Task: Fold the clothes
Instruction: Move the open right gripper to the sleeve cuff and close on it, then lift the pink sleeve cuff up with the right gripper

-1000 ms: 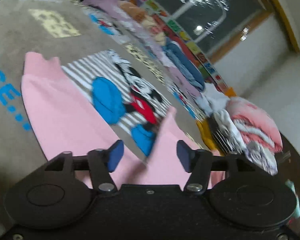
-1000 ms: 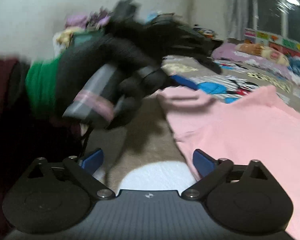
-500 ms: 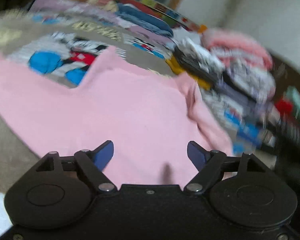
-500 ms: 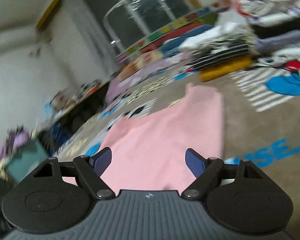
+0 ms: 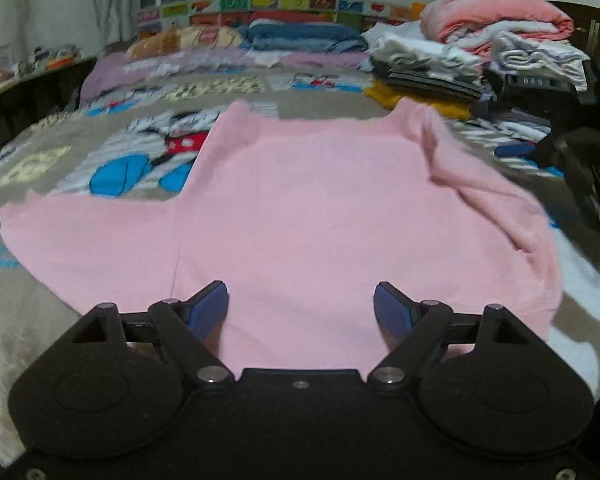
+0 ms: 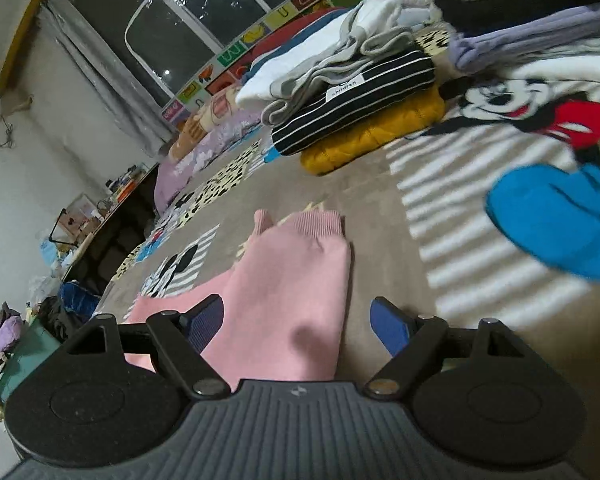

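While the pink sweater point(image 5: 308, 216) lies spread flat on the cartoon-print blanket point(image 5: 112, 152), body running away toward the window, one sleeve out left, its ribbed cuff point(image 6: 312, 222) beyond the right tool point(image 6: 296, 320), both tools, the left tool point(image 5: 300, 308) included, gape wide, having just shifted their opening, gripping nothing.

A cartoon-print blanket point(image 5: 148, 148) covers the bed. A window point(image 6: 204, 12) fills the far wall, an alphabet border point(image 5: 260, 2) beneath it. A cluttered dark shelf point(image 6: 112, 216) stands along the side wall.
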Tool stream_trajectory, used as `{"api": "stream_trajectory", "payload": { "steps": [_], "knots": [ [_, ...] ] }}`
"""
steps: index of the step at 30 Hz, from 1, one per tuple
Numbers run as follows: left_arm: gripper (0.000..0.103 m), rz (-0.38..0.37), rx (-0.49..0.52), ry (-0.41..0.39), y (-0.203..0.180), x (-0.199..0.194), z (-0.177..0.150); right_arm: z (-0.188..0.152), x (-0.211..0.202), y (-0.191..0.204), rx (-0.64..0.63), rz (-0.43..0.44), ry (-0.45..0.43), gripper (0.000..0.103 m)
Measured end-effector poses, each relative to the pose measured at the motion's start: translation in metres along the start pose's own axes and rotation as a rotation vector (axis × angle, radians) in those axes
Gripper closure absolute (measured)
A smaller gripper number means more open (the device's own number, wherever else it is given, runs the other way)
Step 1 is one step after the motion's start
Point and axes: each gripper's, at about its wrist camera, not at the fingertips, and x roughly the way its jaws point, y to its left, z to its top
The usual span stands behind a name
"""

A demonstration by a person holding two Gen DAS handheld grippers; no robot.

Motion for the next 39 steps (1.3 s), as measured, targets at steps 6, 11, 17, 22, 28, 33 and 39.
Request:
{"api": "stream_trajectory", "payload": {
  "steps": [6,11,17,22,28,33,39],
  "knots": [
    [0.017,-0.004,-0.002,-0.015,0.003,0.006,-0.002,0.026,0.045,-0.005,-0.105,-0.019,0.079,0.025],
    [0.016,-0.011,-0.007,-0.017,0.004,0.008,-0.001,0.038,0.07,-0.013,-0.162,-0.009,0.143,0.032],
    [0.013,-0.015,-0.013,-0.02,0.004,0.011,-0.001,0.039,0.082,-0.007,-0.235,-0.017,0.157,0.032],
    [0.013,-0.014,-0.008,-0.024,0.003,0.011,-0.002,0.039,0.078,-0.012,-0.204,-0.014,0.136,0.074],
    [0.013,-0.013,-0.001,-0.031,0.003,0.011,-0.003,0.038,0.067,-0.007,-0.191,-0.02,0.087,0.09],
    [0.013,-0.012,0.002,-0.034,0.003,0.011,-0.004,0.042,0.042,0.015,-0.233,-0.02,0.003,0.092],
    [0.013,-0.01,0.006,-0.036,0.002,0.01,-0.005,0.048,0.003,0.046,-0.337,-0.033,-0.079,0.092]
  ]
}}
